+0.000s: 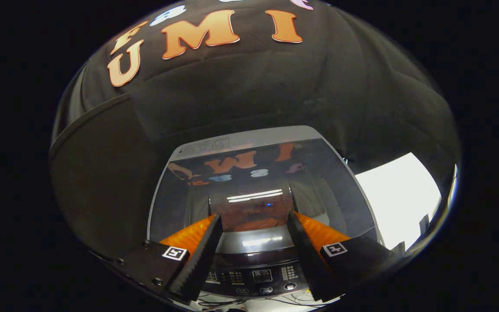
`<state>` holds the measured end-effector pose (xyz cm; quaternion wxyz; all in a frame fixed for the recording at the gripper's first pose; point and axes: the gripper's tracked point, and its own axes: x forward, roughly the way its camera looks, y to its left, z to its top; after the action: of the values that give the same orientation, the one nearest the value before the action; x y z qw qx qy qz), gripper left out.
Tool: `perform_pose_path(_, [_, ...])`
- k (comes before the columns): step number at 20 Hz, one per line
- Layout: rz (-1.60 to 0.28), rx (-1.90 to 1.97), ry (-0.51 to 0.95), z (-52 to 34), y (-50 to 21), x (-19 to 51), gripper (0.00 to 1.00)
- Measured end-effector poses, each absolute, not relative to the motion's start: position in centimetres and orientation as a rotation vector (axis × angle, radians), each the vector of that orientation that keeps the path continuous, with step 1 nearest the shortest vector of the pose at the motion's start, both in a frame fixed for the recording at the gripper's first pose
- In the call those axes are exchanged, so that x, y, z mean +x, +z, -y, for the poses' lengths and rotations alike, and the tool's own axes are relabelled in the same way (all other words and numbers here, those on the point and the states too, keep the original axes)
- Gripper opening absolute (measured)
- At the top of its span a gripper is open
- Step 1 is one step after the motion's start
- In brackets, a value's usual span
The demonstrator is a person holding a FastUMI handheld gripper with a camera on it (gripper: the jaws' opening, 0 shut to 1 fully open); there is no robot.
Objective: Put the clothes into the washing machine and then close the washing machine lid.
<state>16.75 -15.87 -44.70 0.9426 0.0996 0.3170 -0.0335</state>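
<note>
Claw (254, 225): spread wide, holding nothing; ridged, saw-toothed inner faces on both fingers (202, 255), each finger mount carrying a small square marker tag.

Directly beneath and between the fingers: dark glossy control panel (256, 275) of the top-loading washing machine, set with rows of small buttons and printed markings. Beyond it, a pale curved front edge catching a bright strip of reflected light.

Further ahead: large tinted glass washing machine lid (258, 182), rounded trapezoid shape, framed by a thin silver rim. Lying flat over the tub, judged closed. Surface smooth and highly reflective, mirroring ceiling lights and the claw itself. Pale drum interior faintly visible through the glass on either side. Clothes: not identifiable through the reflections; presumably inside the tub already, but cannot be confirmed.

Task status, judged from the present layout: lid down, claw free, hence loading and closing apparently complete; little or nothing left beyond withdrawal.

Beyond the machine: matte black cloth booth wall (249, 86), softly creased. To the right of the machine, a bright white surface (401, 195), detail washed out.
</note>
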Motion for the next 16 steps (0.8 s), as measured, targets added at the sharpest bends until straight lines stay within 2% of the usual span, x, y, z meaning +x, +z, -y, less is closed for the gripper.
perform_pose_path(5, [-0.554, 0.217, -0.077, 16.2, -38.6, 16.2, 0.98])
perform_pose_path(16, [-0.181, 0.104, -0.067, 15.5, -17.4, 11.5, 0.98])
